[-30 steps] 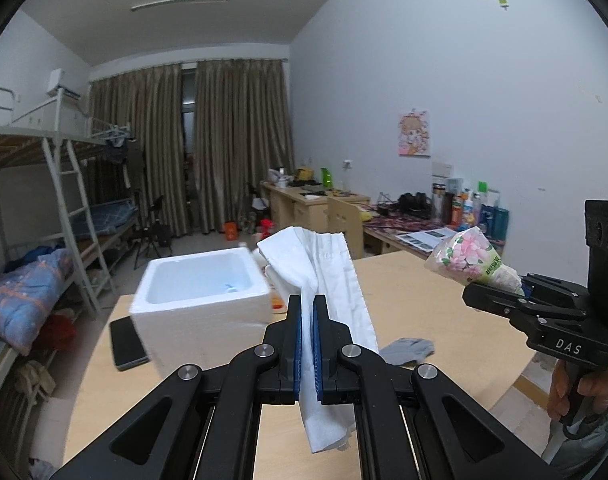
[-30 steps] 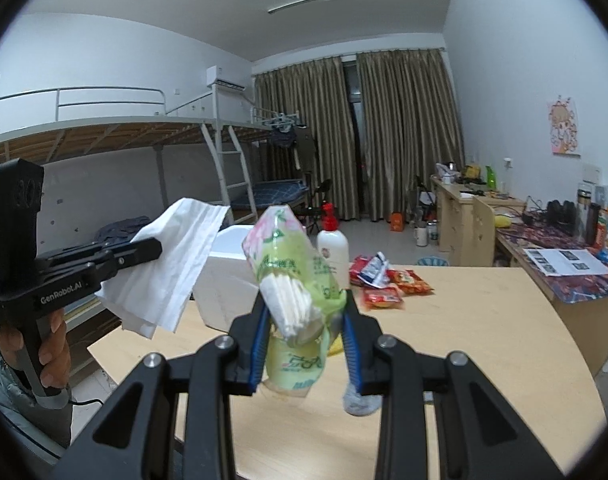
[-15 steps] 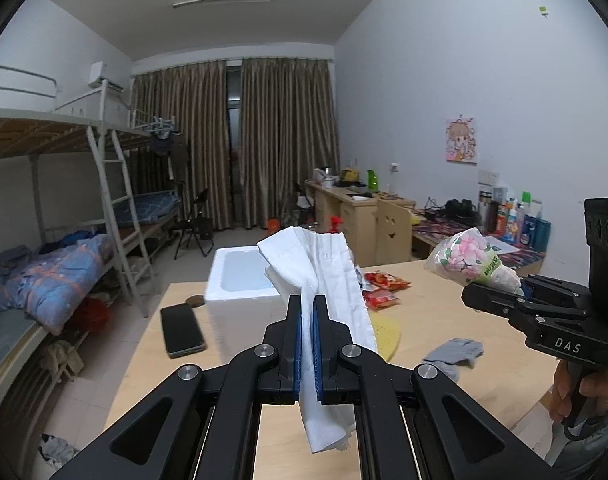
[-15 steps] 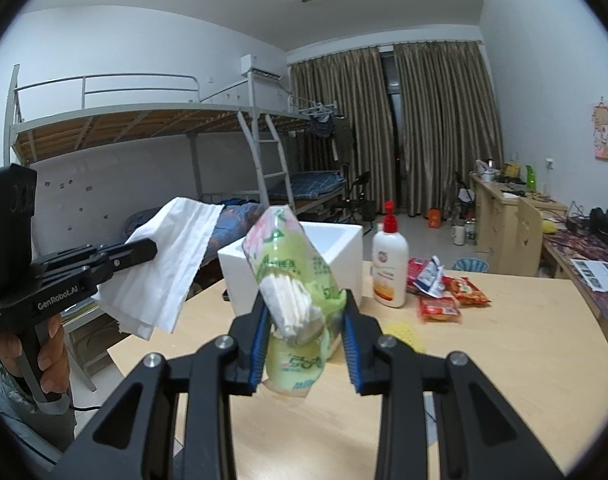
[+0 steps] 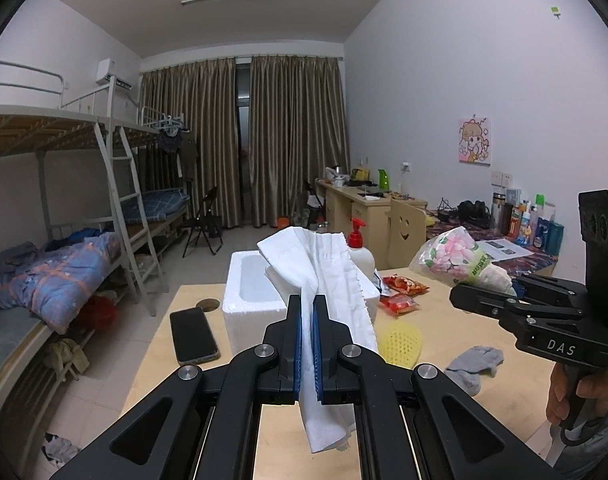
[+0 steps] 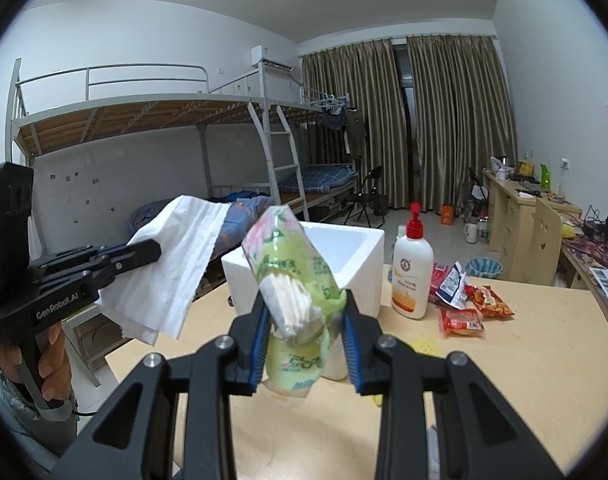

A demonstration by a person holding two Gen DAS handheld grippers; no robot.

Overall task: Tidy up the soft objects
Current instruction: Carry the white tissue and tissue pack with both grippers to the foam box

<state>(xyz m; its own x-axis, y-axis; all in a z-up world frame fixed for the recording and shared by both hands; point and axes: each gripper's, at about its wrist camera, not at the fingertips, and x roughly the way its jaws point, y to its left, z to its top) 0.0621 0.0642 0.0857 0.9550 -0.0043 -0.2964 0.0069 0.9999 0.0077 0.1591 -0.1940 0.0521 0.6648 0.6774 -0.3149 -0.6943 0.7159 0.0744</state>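
Observation:
My left gripper (image 5: 307,308) is shut on a white cloth (image 5: 328,280) that drapes over and below its fingers, held in the air in front of the white foam box (image 5: 248,300). My right gripper (image 6: 303,312) is shut on a green and pink tissue pack (image 6: 294,276), also lifted above the wooden table (image 6: 524,360). In the right wrist view the left gripper (image 6: 152,250) and the white cloth (image 6: 172,276) hang to the left of the foam box (image 6: 356,252). The left wrist view shows the right gripper (image 5: 458,298) with the tissue pack (image 5: 456,258) at the right. A grey sock (image 5: 474,362) lies on the table.
On the table stand a lotion pump bottle (image 6: 412,276), red snack packets (image 6: 476,304), a yellow mesh pad (image 5: 398,342) and a black phone (image 5: 193,334). A bunk bed (image 6: 184,120) lines the left wall; desks (image 5: 368,204) line the right.
Both grippers swung sideways with their loads still held. The foam box now sits further back and the bottle, snacks and phone have come into view.

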